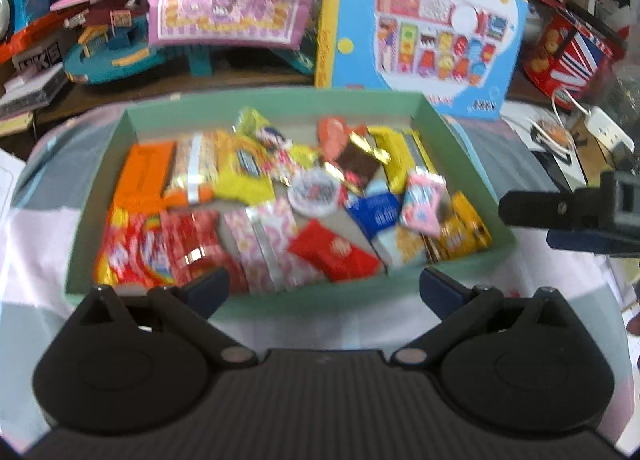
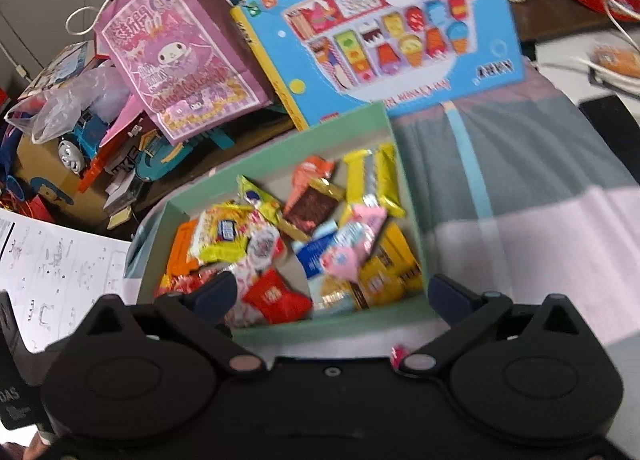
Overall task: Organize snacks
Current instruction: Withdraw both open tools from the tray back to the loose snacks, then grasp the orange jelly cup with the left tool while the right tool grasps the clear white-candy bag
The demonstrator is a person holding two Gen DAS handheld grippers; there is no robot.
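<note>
Plainly, both pairs of tongs are spread wide and hold nothing, and every snack in sight lies ahead of them inside the green box point(image 1: 276, 100), save one tiny pink-wrapped piece point(image 2: 397, 353) on the cloth just before the right tool.

At the far left of the box sits an orange pack point(image 1: 146, 176), its long axis running near to far. Nearer, along the front wall, lie a red and yellow bag point(image 1: 132, 256) and a shiny red packet point(image 1: 196, 248), just beyond the left finger of the left gripper point(image 1: 324, 286). Toward the middle come a pink flowered wrapper point(image 1: 264, 248), a round white lidded cup point(image 1: 316, 192) and a red sachet point(image 1: 334, 252), this last lying slantwise, close ahead of the left tool's gap. To the right are a blue packet point(image 1: 376, 214), a pink candy pouch point(image 1: 424, 204) resting on its neighbours, and yellow-brown bars point(image 1: 464, 232) against the right wall.

The right gripper point(image 2: 330, 294) hovers over the box's near right corner, its left finger above the red packets; in the left view it juts in from the right, beside the right wall. The left tool looks squarer to the front row; the right is nearer the bars and the loose sweet. Which piece goes next I cannot tell. The pile is loose and overlapping, so a slanted pinch may drag a neighbour.
</note>
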